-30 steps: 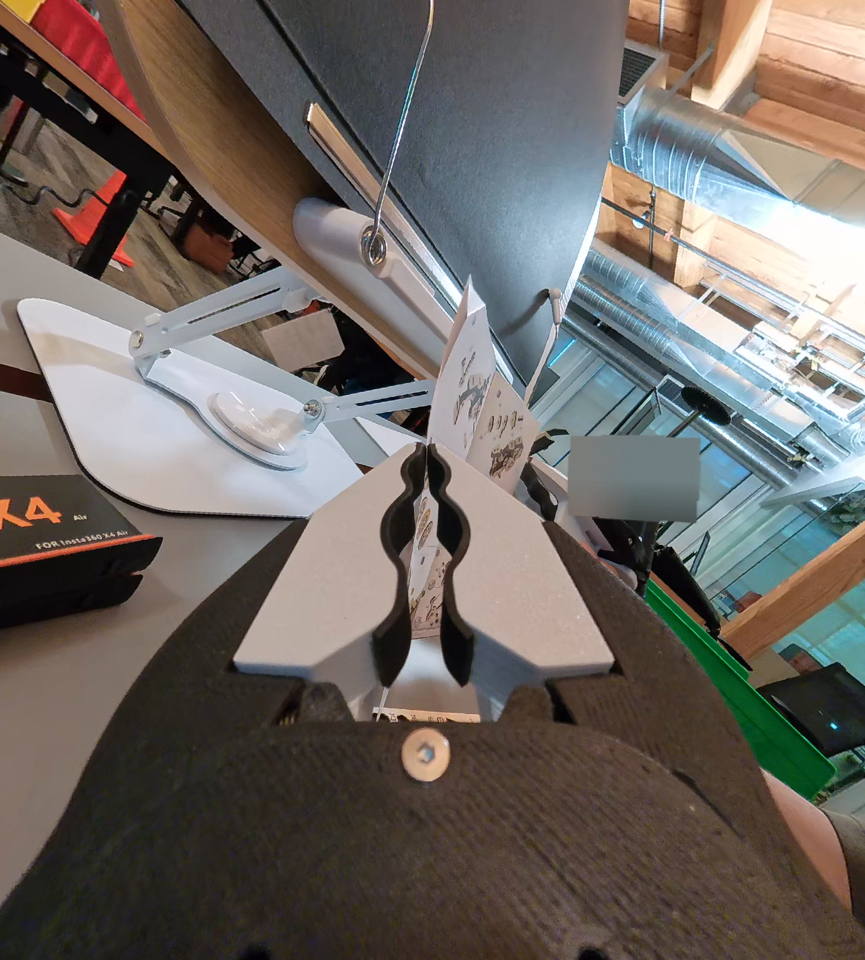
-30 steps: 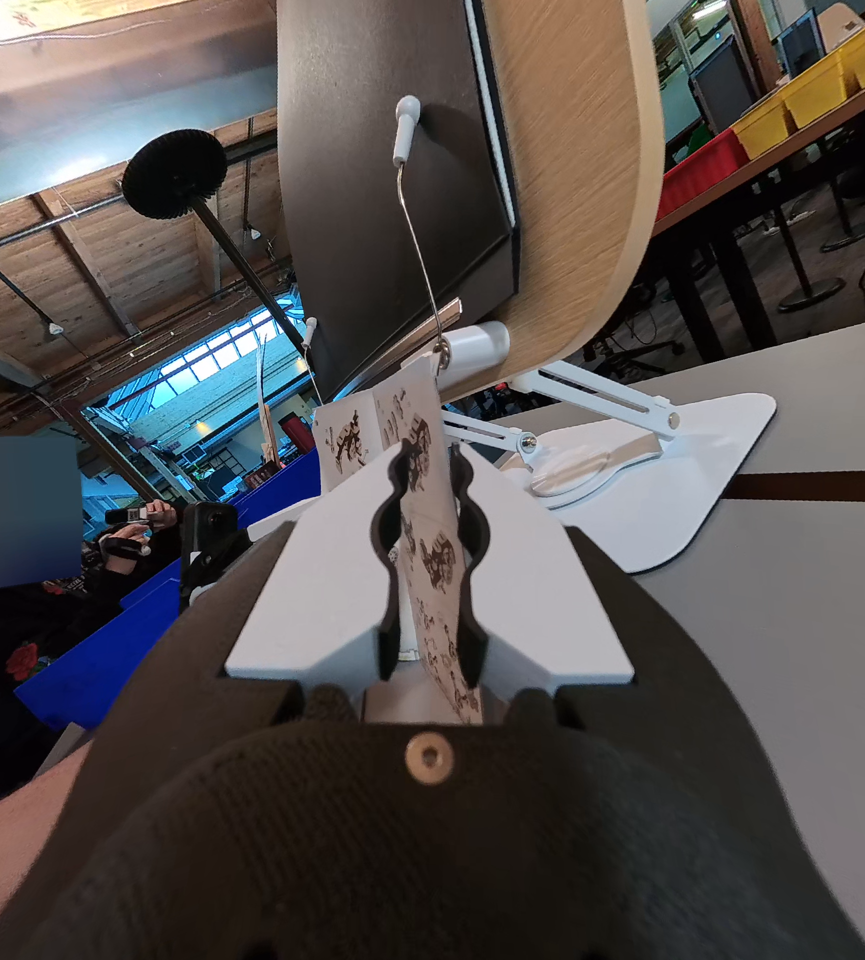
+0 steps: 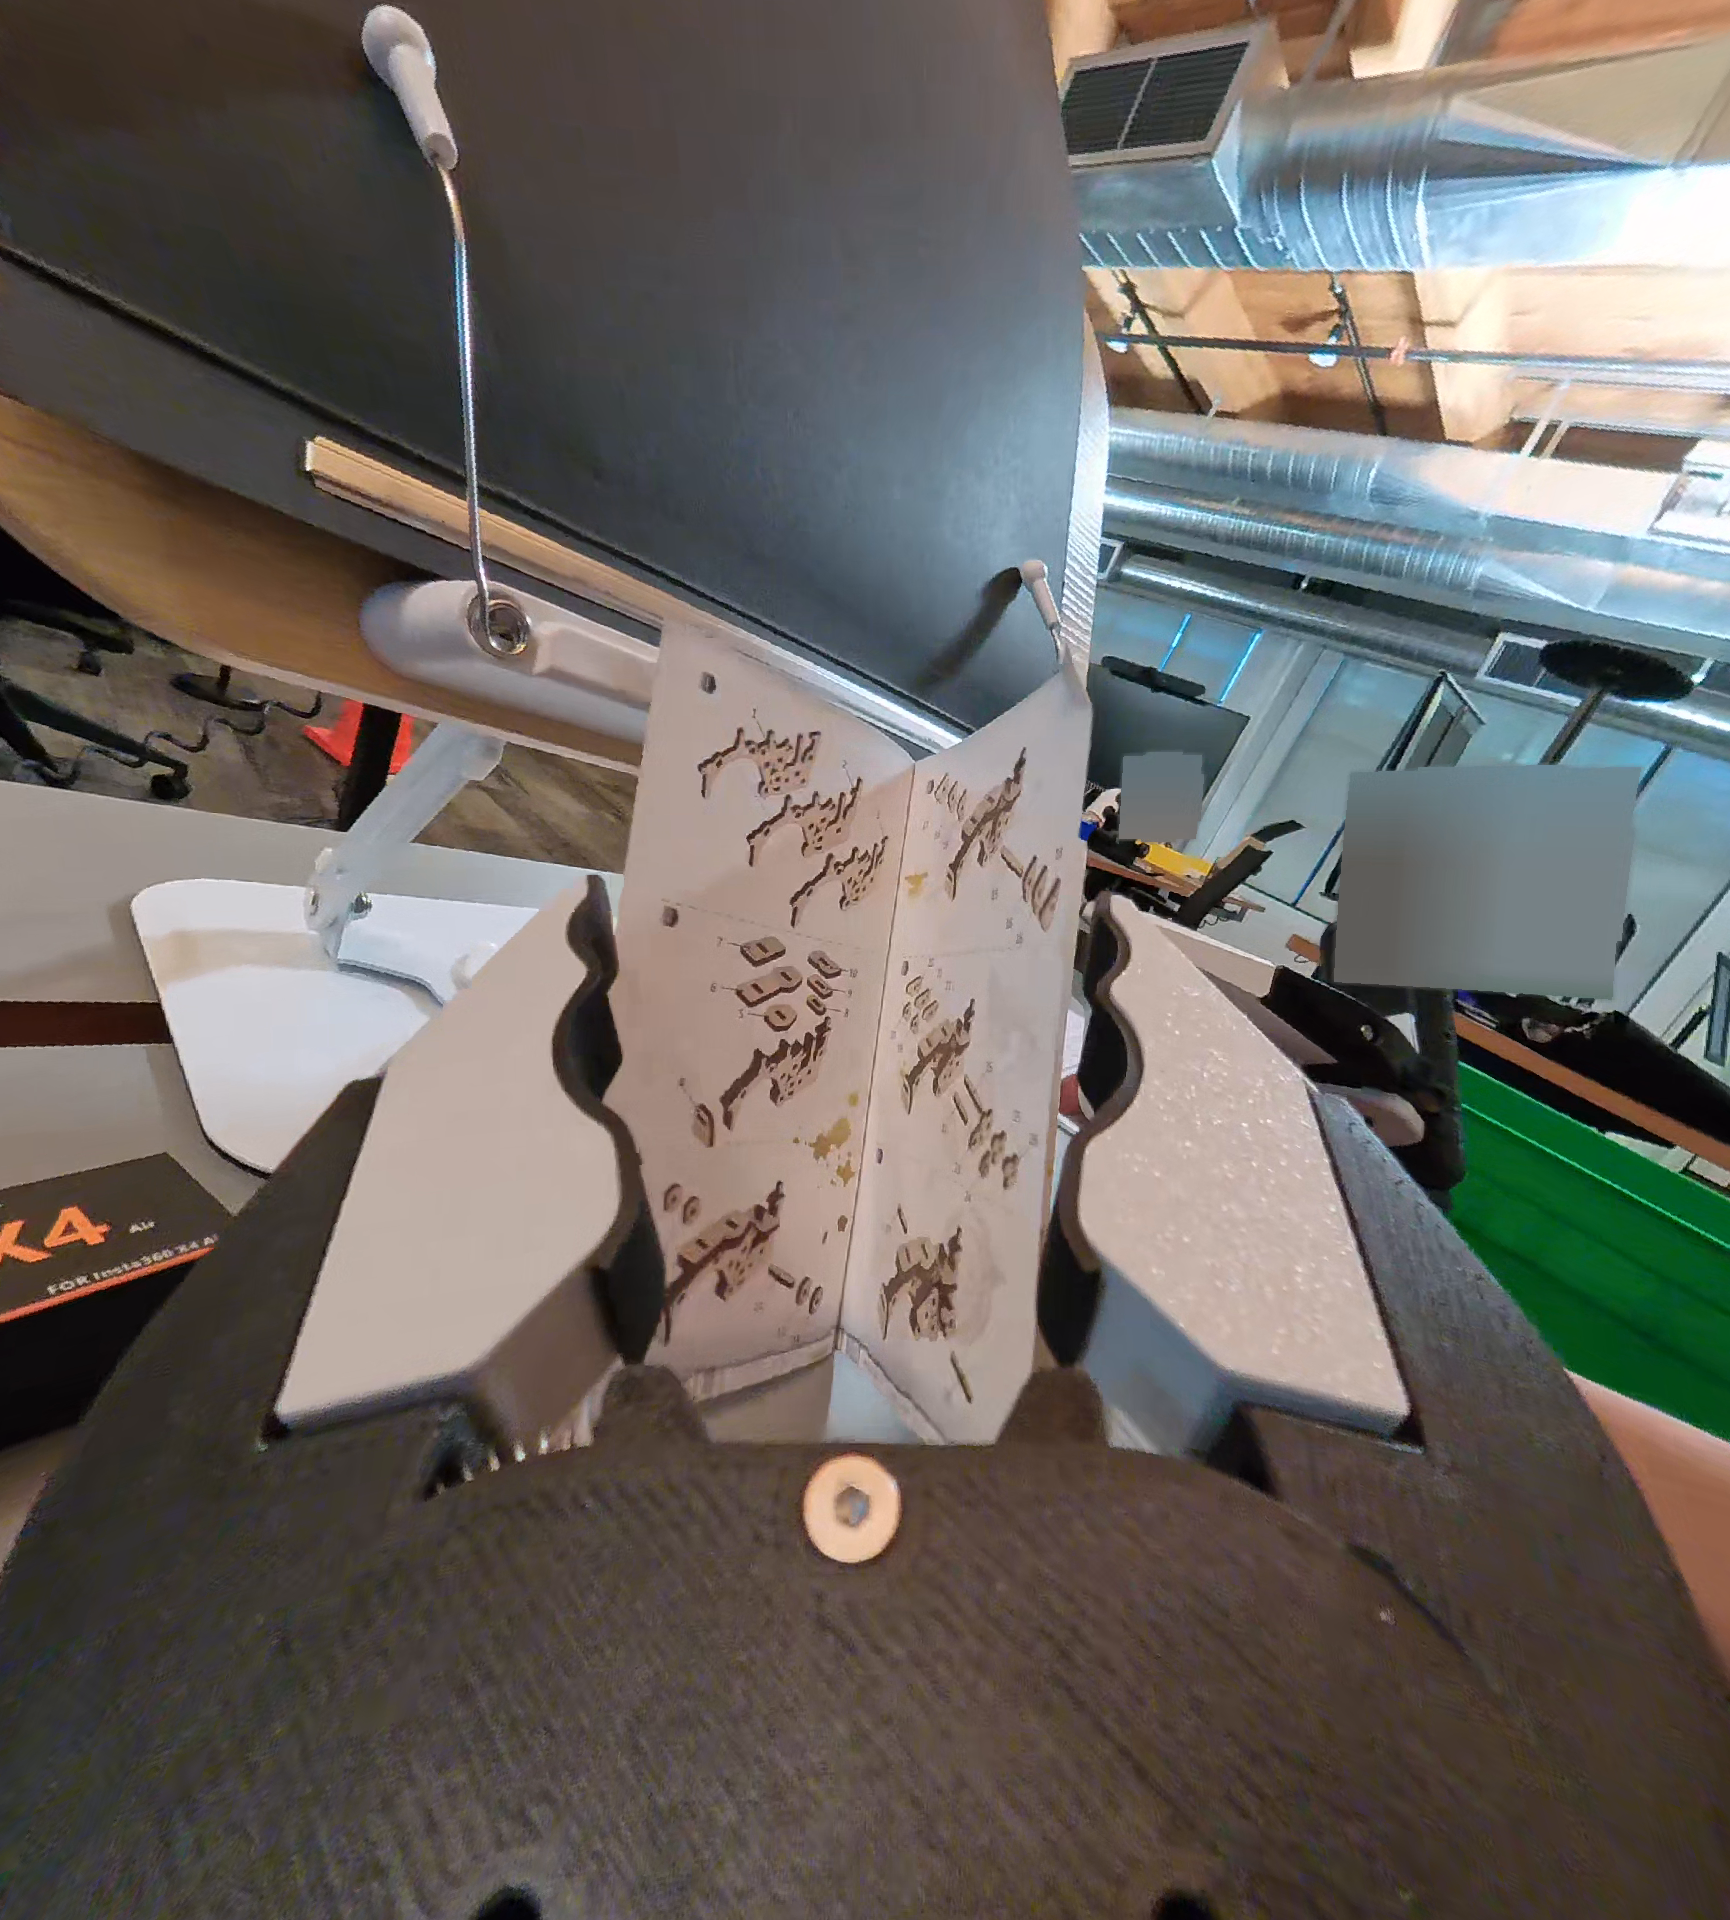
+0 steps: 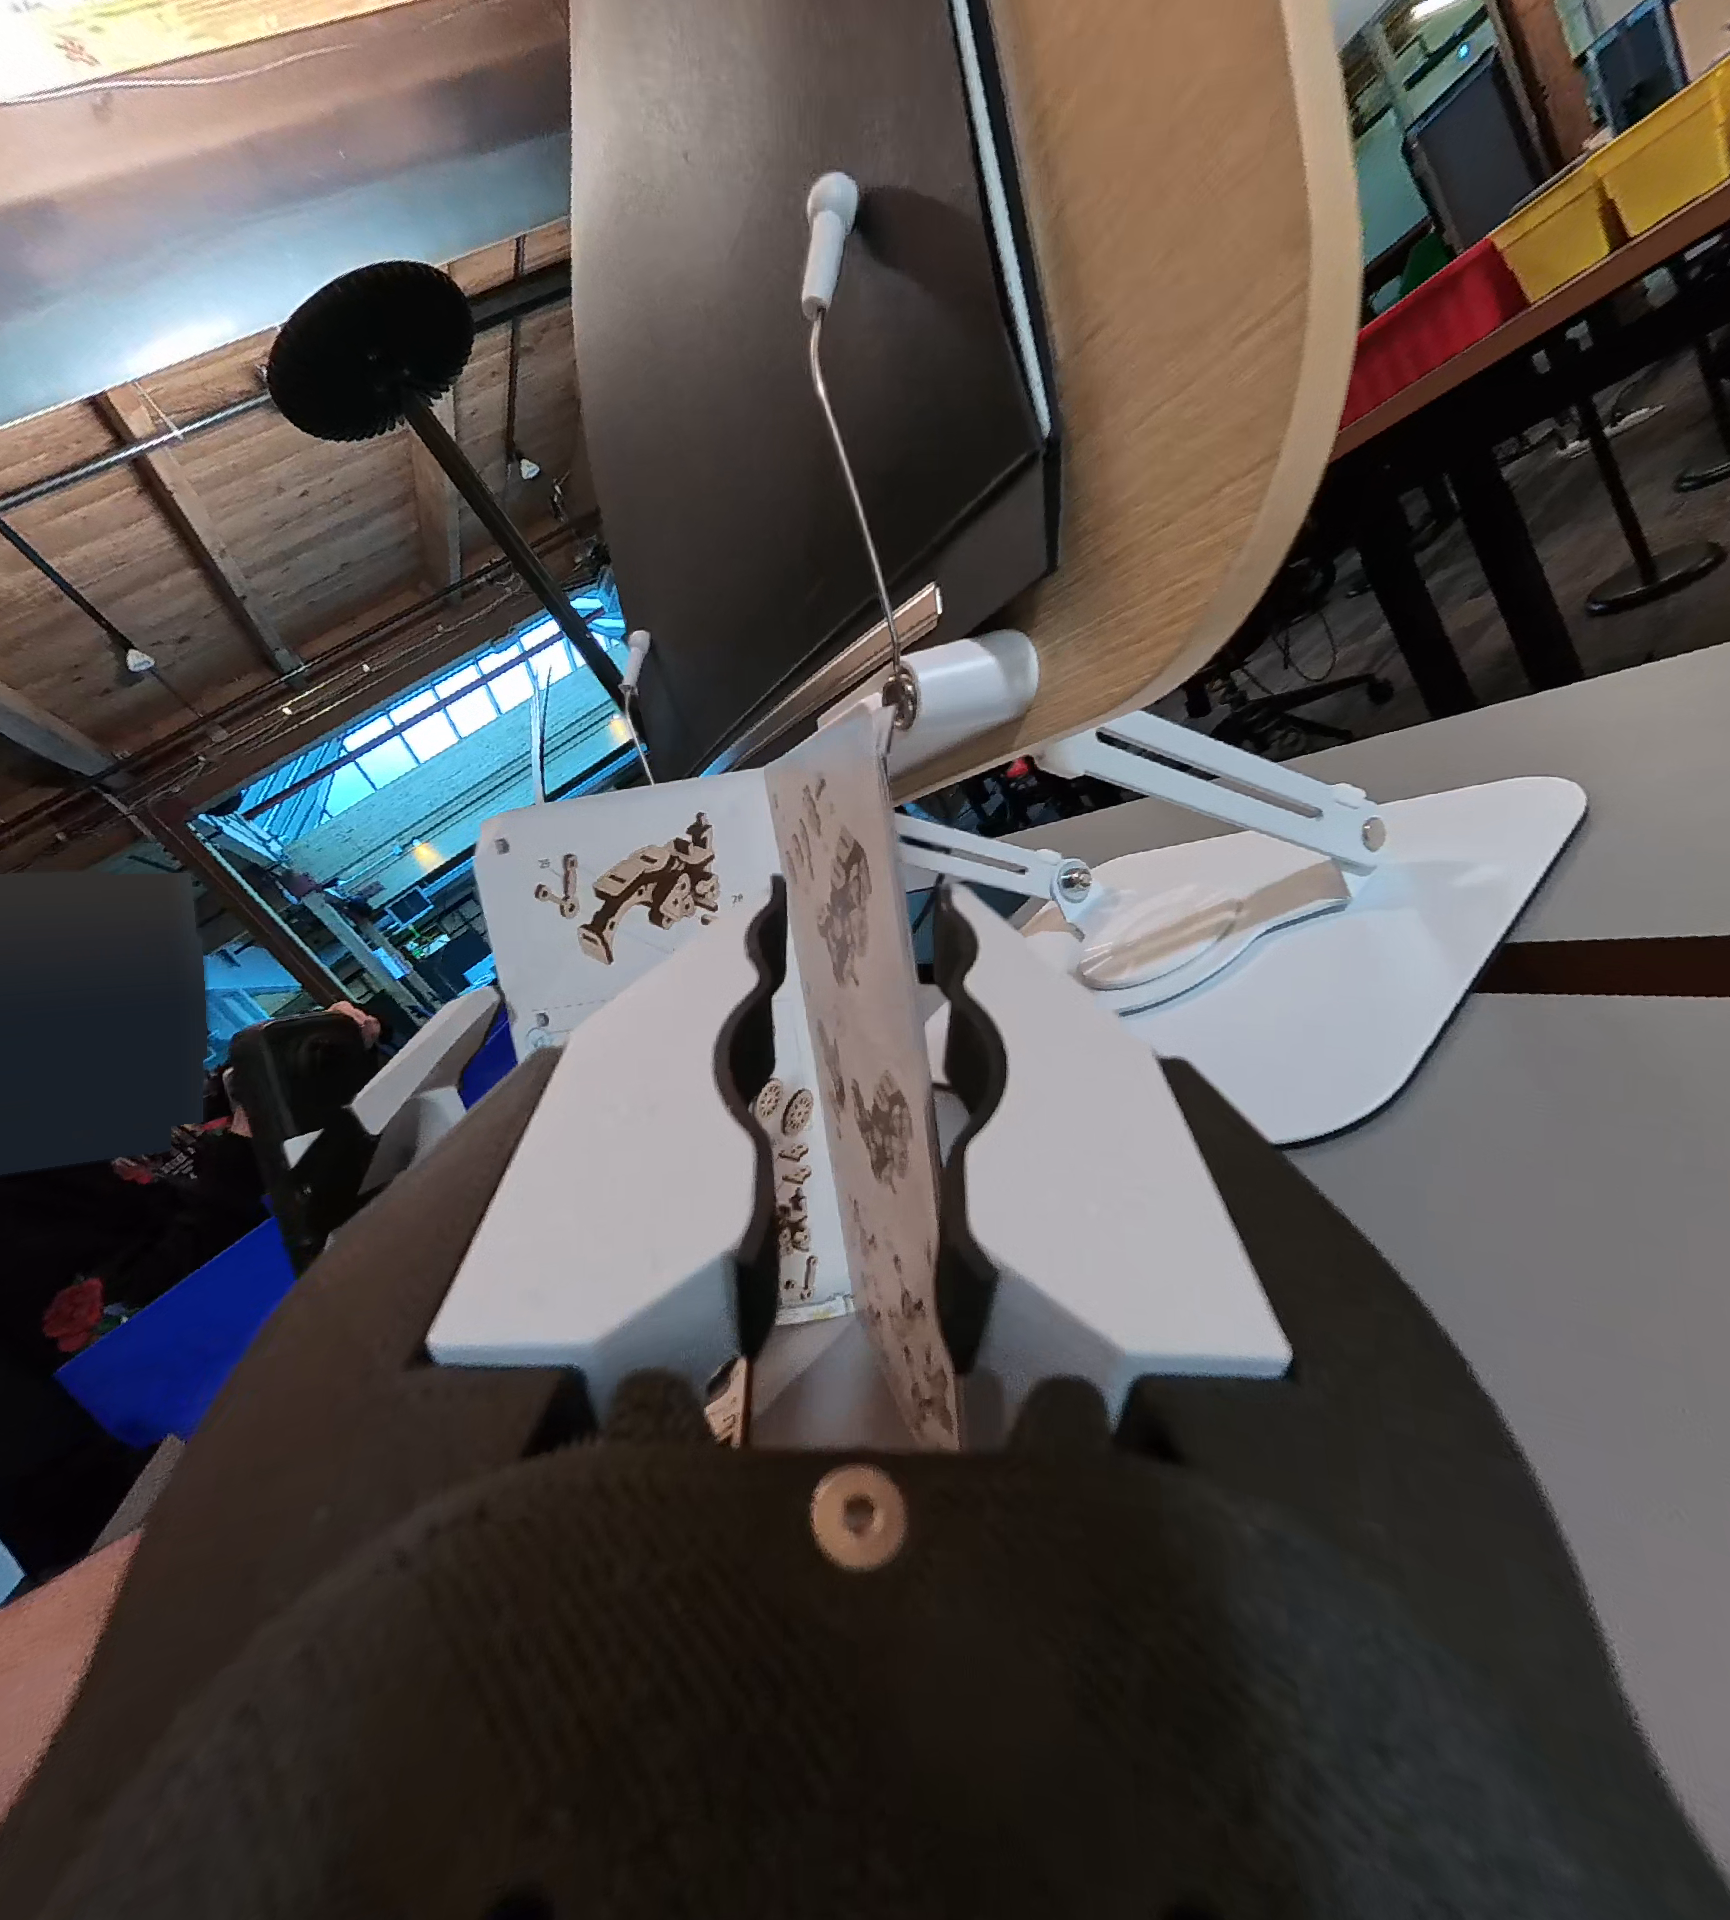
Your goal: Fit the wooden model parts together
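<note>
A folded white instruction sheet (image 3: pixel 840 1039) with drawings of wooden parts stands upright in a V in front of the book stand. No wooden model part shows in either view. My left gripper (image 3: pixel 845 904) is open wide, and the sheet stands between its fingers (image 3: pixel 487 1143) without being pinched. My right gripper (image 4: pixel 859 899) is open by a narrow gap. One panel of the sheet (image 4: pixel 871 1091) runs edge-on through that gap and lies against the right-hand pad. A gap shows on its left side.
The book stand has a tilted wooden board with a black face (image 3: pixel 736 312), wire page holders (image 3: pixel 466 364) and a white base plate (image 4: pixel 1412 935) on the grey table (image 4: pixel 1567 1351). A black box with orange print (image 3: pixel 40 1278) lies at the left. Forearms show at the frame edges.
My left gripper has opened wide and let go of the sheet. My right gripper's jaws have spread a little. The sheet has unfolded into a wider V.
</note>
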### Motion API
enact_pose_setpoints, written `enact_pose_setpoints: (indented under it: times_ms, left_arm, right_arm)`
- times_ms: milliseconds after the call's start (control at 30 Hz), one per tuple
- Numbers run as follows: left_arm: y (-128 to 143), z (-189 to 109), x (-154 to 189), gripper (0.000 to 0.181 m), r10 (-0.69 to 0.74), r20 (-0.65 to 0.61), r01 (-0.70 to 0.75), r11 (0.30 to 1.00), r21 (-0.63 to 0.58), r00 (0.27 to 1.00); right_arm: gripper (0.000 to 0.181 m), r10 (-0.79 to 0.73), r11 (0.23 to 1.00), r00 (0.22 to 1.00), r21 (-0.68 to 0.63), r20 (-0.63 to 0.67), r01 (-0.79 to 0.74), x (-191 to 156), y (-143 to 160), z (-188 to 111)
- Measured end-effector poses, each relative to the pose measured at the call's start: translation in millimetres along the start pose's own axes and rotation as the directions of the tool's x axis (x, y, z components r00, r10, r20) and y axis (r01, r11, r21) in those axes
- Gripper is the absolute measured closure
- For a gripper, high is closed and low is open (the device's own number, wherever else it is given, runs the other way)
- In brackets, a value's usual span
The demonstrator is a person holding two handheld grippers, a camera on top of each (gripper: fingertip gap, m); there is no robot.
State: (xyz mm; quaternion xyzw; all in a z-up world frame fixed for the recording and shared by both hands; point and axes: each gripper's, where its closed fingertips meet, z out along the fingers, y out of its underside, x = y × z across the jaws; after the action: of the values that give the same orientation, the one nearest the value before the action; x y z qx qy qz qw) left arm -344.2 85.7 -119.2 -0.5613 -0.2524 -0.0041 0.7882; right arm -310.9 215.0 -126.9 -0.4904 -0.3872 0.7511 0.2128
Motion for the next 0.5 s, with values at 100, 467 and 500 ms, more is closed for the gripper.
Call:
enact_pose_setpoints:
  times_ms: [100, 467, 500]
  left_arm:
    - [-1.7, -0.4, 1.2, 0.091, 0.017, -0.002, -0.017, 1.000, 0.015, 1.000]
    - [-6.6, -1.6, 5.9, 0.086, 0.139, 0.037, -0.141, 0.989, 0.048, 0.990]
    - [-6.9, -1.8, 7.3, 0.086, 0.153, 0.035, -0.155, 0.987, 0.050, 0.988]
  right_arm:
    - [0.153, -0.020, 1.000, 1.000, 0.023, -0.020, 0.021, 1.3, -3.5, -2.0]
    - [0.145, -0.040, 0.998, 0.999, 0.046, -0.036, 0.041, 1.8, -6.7, -4.2]
    - [0.145, -0.039, 0.998, 0.999, 0.047, -0.037, 0.041, 1.9, -6.6, -4.3]
